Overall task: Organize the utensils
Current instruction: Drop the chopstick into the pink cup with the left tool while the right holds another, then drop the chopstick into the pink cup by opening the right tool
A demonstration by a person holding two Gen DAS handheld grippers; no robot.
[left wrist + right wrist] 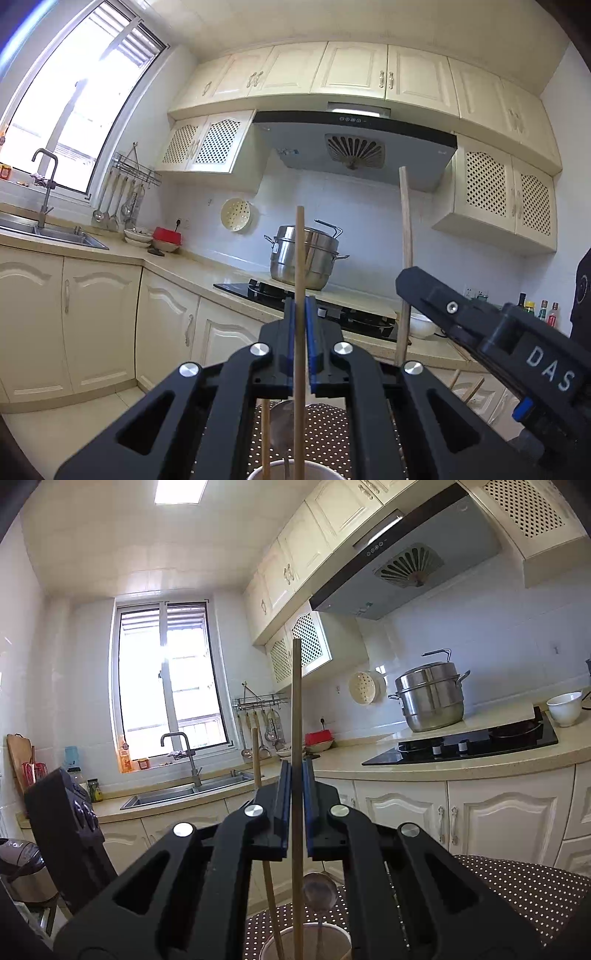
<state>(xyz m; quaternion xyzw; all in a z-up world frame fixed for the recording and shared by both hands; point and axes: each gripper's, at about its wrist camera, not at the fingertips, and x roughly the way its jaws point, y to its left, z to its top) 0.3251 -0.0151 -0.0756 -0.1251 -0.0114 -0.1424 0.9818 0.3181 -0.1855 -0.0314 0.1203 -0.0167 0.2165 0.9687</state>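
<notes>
Black two-finger left gripper (302,314) is pinching a thin wooden chopstick (300,258) upright, its lower end hanging directly over a white cup (332,470); the right gripper (295,775) is clamping a second chopstick (296,701) vertically above the same cup (332,932).

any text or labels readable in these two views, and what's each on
"DAS": white letters on the black body of the right gripper, seen in the left wrist view.
Range hood: control icons, too small to read.
Bottles by the stove: labels too small to read.
Jars near the sink: labels blurred.
</notes>
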